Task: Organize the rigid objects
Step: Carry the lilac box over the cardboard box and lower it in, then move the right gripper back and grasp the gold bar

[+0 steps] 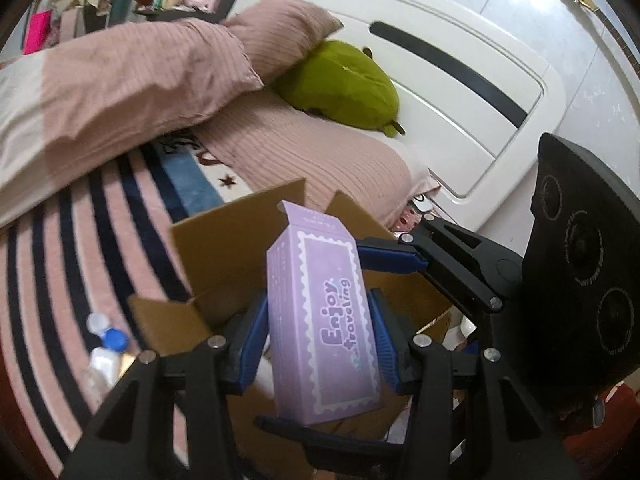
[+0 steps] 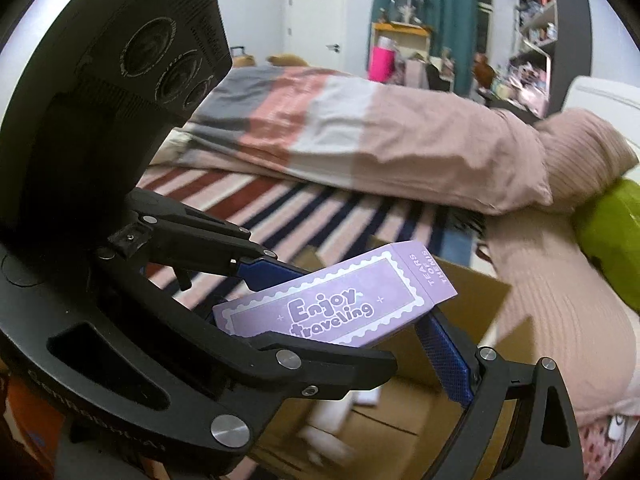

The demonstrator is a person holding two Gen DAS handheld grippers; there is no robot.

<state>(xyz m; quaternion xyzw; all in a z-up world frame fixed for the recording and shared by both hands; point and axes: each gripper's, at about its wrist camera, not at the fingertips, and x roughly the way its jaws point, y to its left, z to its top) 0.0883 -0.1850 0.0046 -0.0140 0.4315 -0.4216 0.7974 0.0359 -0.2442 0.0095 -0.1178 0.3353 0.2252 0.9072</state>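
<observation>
Figure: A lilac carton held over an open cardboard box on a bed.

The striped bedspread (image 1: 60, 248) and ribbed pink pillow (image 1: 280, 36) are soft; the cardboard box (image 1: 224, 240) is stiff, with raised flaps. The left gripper (image 1: 320, 332) pinches the smooth, rectangular carton (image 1: 320, 320) by its long sides; the right gripper (image 2: 452, 364) stands spread beside it. Judged best: lower the carton level, clear of the flaps, before letting go.
</observation>
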